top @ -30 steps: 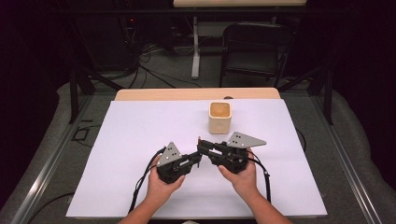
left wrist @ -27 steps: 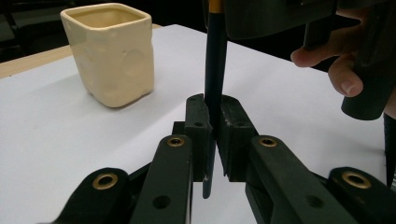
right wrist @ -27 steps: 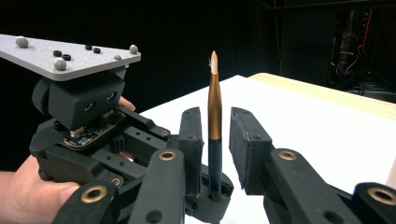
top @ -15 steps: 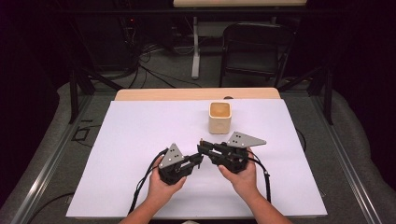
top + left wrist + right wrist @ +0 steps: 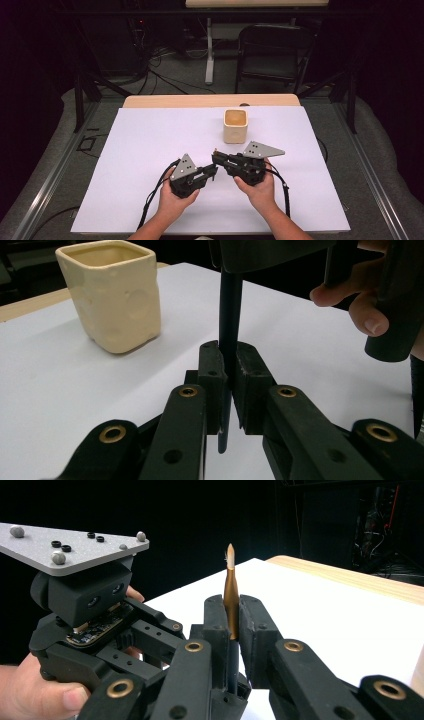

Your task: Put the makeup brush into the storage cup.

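Both hands rest low near the worktop's front edge, grippers angled inward, tips meeting. The left gripper [image 5: 227, 385] clamps a dark pen [image 5: 230, 315] barrel; the right gripper [image 5: 231, 630], jaws just closing, pinches its gold tip end. Beyond, a cream cup [image 5: 235, 126] stands toward the rear edge of the white worktop [image 5: 150, 145]. A dark chair [image 5: 272, 50] stands behind.

Both forearms come in from the bottom edge, hands low over the bench and near each other. Left tongs [image 5: 214, 172] point right and slightly away, jaws clamped on a thin dark pen shaft [image 5: 229, 315]. Right tongs [image 5: 216, 154] point left toward the left tongs, tips nearly meeting; jaws have just been closing and now pinch the same pen near its gold tip [image 5: 230, 587]. Grey plates face up on both.
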{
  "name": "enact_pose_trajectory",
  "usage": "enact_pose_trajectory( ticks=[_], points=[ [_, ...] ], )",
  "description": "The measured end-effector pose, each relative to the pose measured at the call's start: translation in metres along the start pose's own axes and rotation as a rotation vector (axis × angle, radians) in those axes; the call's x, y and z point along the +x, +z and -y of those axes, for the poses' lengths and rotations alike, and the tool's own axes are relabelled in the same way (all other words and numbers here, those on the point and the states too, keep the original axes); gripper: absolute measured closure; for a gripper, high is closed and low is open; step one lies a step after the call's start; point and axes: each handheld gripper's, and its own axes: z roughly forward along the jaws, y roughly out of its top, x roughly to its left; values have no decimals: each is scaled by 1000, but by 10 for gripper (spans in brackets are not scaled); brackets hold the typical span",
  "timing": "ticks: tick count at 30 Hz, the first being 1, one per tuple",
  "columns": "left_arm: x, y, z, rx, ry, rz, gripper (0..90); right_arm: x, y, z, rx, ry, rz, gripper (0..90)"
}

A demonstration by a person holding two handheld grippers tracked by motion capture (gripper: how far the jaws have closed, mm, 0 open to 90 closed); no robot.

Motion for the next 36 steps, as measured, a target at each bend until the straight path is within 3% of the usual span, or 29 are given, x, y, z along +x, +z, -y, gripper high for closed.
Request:
enact_pose_trajectory(
  ticks=[16, 24, 25, 36],
  points=[
    [1, 0, 0, 5, -9, 6, 827, 1, 0, 0, 2, -27, 13, 838],
    [1, -1, -1, 2, -21, 9, 692, 1, -1, -1, 3, -37, 20, 838],
    [2, -1, -1, 1, -22, 24, 679, 1, -1, -1, 4, -37, 21, 838],
    [2, -2, -1, -5, -37, 0, 554, 0, -3, -1, 2, -46, 27, 838]
  ],
)
